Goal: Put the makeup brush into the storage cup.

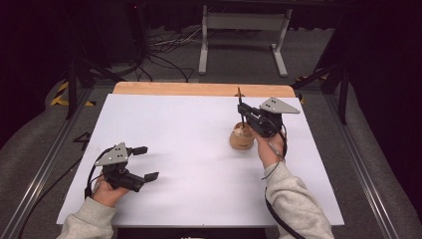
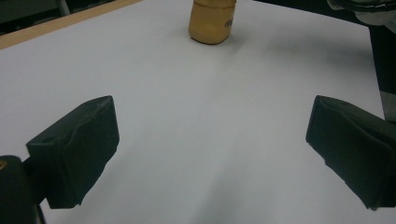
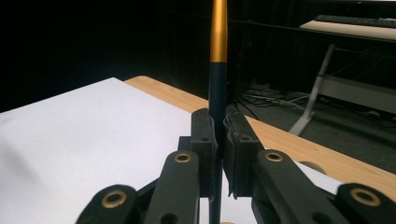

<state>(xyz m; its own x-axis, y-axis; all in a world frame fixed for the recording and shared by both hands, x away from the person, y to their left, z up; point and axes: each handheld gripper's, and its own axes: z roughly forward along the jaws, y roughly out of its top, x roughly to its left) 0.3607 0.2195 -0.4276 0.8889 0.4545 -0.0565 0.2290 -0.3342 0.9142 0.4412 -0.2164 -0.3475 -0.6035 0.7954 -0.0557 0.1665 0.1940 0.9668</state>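
Note:
A small tan wooden pot (image 1: 242,137) stands on the white table (image 1: 174,124) right of centre; the left gripper view has the pot (image 2: 211,21) at its top. My right gripper (image 1: 242,110) hovers just above the pot, shut on a thin upright stick with a dark shaft and a gold upper part (image 3: 217,70). The stick (image 1: 240,102) rises straight above the pot in the high view. My left gripper (image 1: 144,163) rests low at the table's front left, open, with nothing between its black fingers (image 2: 74,149).
A wooden strip (image 1: 199,89) runs along the table's far edge. Beyond it on the floor are cables and a white metal stand (image 1: 244,35). Metal rails flank the table on both sides.

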